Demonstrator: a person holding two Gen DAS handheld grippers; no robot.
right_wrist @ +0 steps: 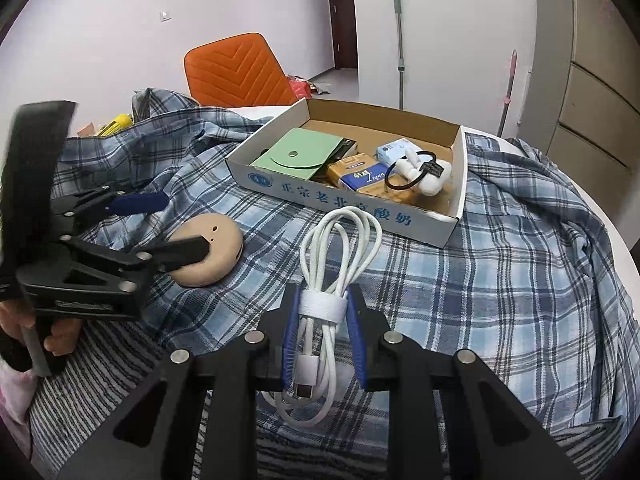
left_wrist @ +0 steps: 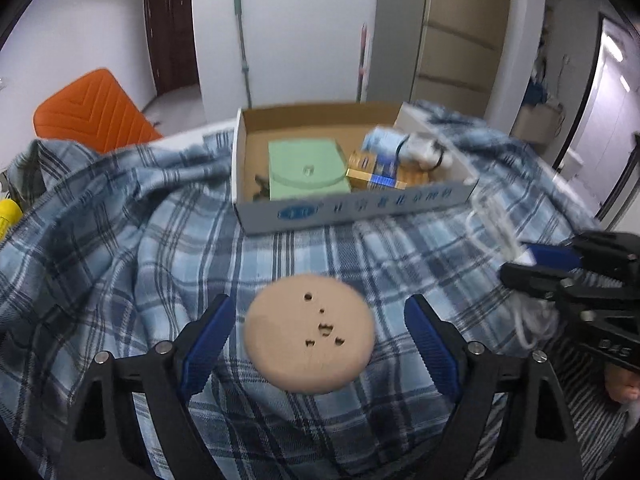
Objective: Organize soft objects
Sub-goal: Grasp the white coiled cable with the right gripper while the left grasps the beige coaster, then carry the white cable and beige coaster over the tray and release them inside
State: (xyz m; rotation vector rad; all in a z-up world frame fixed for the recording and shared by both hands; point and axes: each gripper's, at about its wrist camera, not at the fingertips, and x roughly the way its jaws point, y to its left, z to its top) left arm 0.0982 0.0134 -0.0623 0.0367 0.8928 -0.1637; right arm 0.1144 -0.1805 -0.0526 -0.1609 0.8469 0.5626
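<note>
Two grippers were seen: the right gripper was clamped on the limp, light coiled white cable at its strap, while the left gripper was spread around the soft tan round pouch on the plaid cloth.

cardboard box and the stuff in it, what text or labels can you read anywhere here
"正宗老北京酸奶" stands in blue on the cardboard box front wall, beside a round blue logo too small to read.
"Liqun" stands on the blue label of the yellow pack inside the box; the Chinese characters above it are too small to read.
"845" appears to stand on the right tongs body in the left wrist view, blurred.
The light blue packet carries print too small to read.
</note>
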